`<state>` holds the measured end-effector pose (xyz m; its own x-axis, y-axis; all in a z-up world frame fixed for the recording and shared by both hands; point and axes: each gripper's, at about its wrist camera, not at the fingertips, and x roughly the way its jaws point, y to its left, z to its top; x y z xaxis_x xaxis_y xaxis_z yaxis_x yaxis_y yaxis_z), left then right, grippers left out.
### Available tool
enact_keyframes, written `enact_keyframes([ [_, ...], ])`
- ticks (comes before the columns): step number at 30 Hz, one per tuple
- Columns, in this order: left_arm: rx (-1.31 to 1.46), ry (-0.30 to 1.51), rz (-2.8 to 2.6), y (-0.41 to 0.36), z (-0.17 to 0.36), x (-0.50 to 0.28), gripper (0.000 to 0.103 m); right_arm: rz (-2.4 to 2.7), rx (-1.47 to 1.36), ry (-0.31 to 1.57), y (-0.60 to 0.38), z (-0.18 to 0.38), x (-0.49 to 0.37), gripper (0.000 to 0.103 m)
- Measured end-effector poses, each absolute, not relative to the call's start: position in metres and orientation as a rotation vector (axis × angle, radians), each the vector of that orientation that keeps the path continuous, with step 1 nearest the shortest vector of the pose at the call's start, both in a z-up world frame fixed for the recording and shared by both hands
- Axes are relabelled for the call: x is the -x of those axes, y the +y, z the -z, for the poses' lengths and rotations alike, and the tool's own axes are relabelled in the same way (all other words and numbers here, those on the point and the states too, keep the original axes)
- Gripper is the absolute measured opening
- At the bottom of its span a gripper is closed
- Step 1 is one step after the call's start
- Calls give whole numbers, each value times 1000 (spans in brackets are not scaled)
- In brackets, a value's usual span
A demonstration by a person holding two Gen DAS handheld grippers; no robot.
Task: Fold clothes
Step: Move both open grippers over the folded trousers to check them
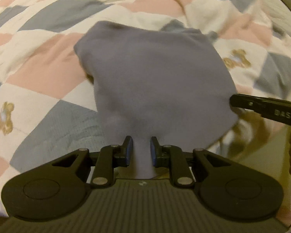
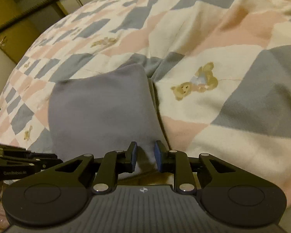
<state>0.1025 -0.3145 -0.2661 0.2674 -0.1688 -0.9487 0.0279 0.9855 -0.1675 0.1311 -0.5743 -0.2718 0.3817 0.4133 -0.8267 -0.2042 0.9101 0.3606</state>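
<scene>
A checked quilt (image 1: 48,73) with teddy-bear prints covers the bed, and the grey garment (image 1: 155,73) hangs over it. The left gripper (image 1: 140,151) pinches the garment's near edge; the right gripper (image 2: 145,155) clamps its other corner.

The grey garment (image 1: 155,81) was smeared by motion, its folds unreadable, and its near end vanished behind the left gripper (image 1: 141,151). It hid the quilt (image 1: 38,73) beneath. The right gripper (image 1: 265,108) was cut off by the left view's edge. The cupboards (image 2: 19,19) past the quilt's far edge were blurred.
</scene>
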Motion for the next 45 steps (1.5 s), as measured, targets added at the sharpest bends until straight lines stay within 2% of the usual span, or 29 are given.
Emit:
enact_keyframes([
  [3,156,1327,72,-312,256,-105,17,-433,-240,1095,-581,261,-139,26],
  [6,163,1344,11,-309,247,-106,20,-465,-280,1088,-588,252,-146,33],
  [8,161,1350,-20,-310,242,-105,25,-468,-321,1106,-593,252,-151,37],
  [12,153,1361,-58,-313,238,-104,27,-465,-374,1144,-601,256,-158,46],
  [16,154,1365,-78,-315,236,-103,36,-469,-398,1168,-606,261,-160,54],
  [21,148,1373,-80,-317,238,-102,38,-467,-411,1187,-610,265,-160,60],
  [23,149,1374,-81,-317,238,-102,39,-467,-415,1193,-611,266,-159,65],
  [28,167,1371,-74,-313,237,-101,42,-463,-448,1211,-615,273,-159,67],
  [35,442,1254,5,-270,232,-98,51,-490,-494,1209,-619,276,-167,73],
  [37,533,1231,19,-255,237,-100,54,-509,-518,1211,-620,279,-172,78],
  [40,674,1211,52,-238,252,-102,60,-535,-545,1214,-621,285,-180,79],
  [45,840,1181,64,-219,282,-109,60,-570,-574,1238,-617,299,-196,84],
])
